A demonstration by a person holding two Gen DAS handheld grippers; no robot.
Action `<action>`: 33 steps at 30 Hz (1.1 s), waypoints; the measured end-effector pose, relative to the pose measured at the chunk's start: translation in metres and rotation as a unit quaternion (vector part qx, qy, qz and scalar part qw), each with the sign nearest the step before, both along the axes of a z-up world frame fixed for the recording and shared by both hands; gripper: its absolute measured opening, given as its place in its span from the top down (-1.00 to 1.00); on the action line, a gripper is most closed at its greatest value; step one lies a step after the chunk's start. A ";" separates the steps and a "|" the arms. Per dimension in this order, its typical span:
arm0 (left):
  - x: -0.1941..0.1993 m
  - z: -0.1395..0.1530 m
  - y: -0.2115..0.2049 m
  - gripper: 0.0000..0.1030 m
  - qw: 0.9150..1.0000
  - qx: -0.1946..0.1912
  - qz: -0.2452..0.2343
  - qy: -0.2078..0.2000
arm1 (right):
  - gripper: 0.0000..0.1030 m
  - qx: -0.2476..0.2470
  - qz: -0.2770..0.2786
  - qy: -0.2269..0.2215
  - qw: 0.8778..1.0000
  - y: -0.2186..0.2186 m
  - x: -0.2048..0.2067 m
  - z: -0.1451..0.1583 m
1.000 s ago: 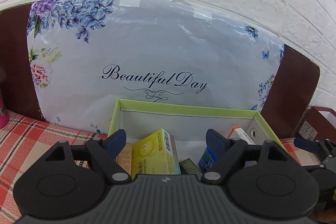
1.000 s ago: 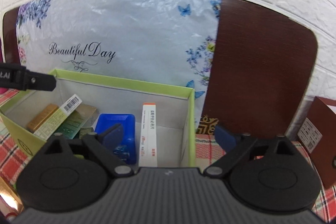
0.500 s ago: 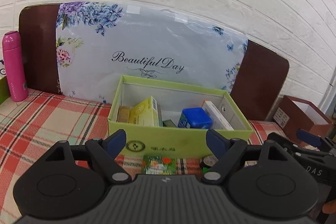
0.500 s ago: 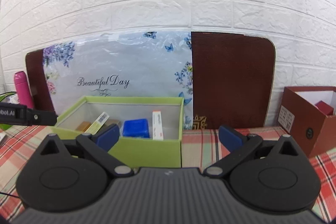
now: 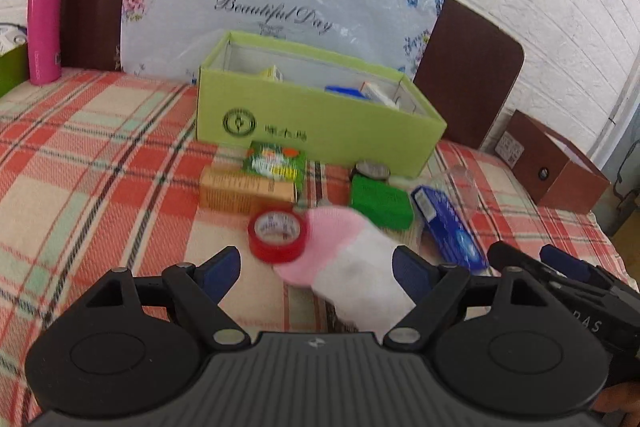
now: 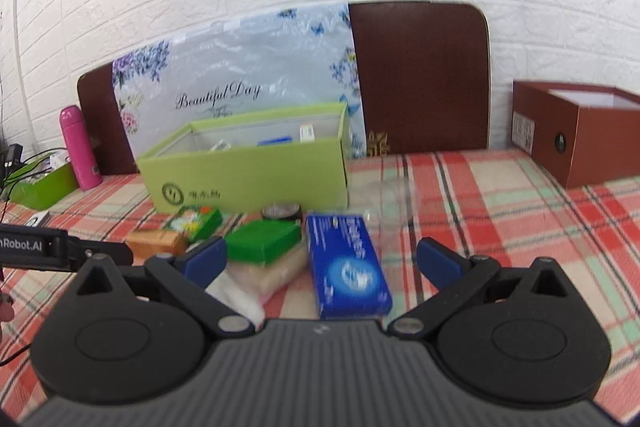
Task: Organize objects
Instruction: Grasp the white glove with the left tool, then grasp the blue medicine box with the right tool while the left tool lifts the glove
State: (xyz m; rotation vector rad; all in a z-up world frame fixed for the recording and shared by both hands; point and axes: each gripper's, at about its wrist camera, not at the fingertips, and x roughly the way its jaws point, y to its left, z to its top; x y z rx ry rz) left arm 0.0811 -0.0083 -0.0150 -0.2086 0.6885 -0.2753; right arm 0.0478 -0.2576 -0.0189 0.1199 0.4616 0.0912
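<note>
Both grippers have been drawn back from the open light-green cardboard box (image 5: 320, 123), so that the loose items in front of it are now shown. Left gripper (image 5: 316, 269): jaws spread wide, nothing held, above a pink-and-white sock (image 5: 348, 259). Right gripper (image 6: 322, 261): jaws likewise wide and empty, above a blue rectangular carton (image 6: 346, 267). In front of the green box, on the red plaid tablecloth (image 5: 100, 155), are seen a red roll of tape (image 5: 277, 233), an orange-brown carton (image 5: 246, 189), a green printed packet (image 5: 276, 163), a solid green box (image 5: 380, 201) and a small round dark tin (image 5: 370, 170). Left of the green box a pink flask (image 5: 44, 27) stands upright; to its right a brown cardboard box (image 6: 580, 135) is placed.
</note>
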 end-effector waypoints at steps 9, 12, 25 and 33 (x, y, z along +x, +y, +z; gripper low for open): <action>-0.010 -0.007 -0.013 -0.67 1.000 -0.013 -0.015 0.012 | -1.00 0.006 -0.006 0.044 0.999 -0.002 -0.024 -0.033; -0.004 -0.006 -0.024 -0.67 0.999 -0.014 -0.032 -0.011 | -1.00 0.011 -0.014 0.043 0.999 -0.008 -0.026 -0.033; 0.000 0.014 0.008 0.71 0.997 -0.055 -0.049 -0.007 | -1.00 0.020 -0.015 0.053 0.998 -0.015 -0.023 -0.038; -0.003 -0.009 0.041 0.47 0.999 0.012 0.006 0.041 | -1.00 0.016 -0.008 0.052 0.998 -0.011 -0.010 -0.039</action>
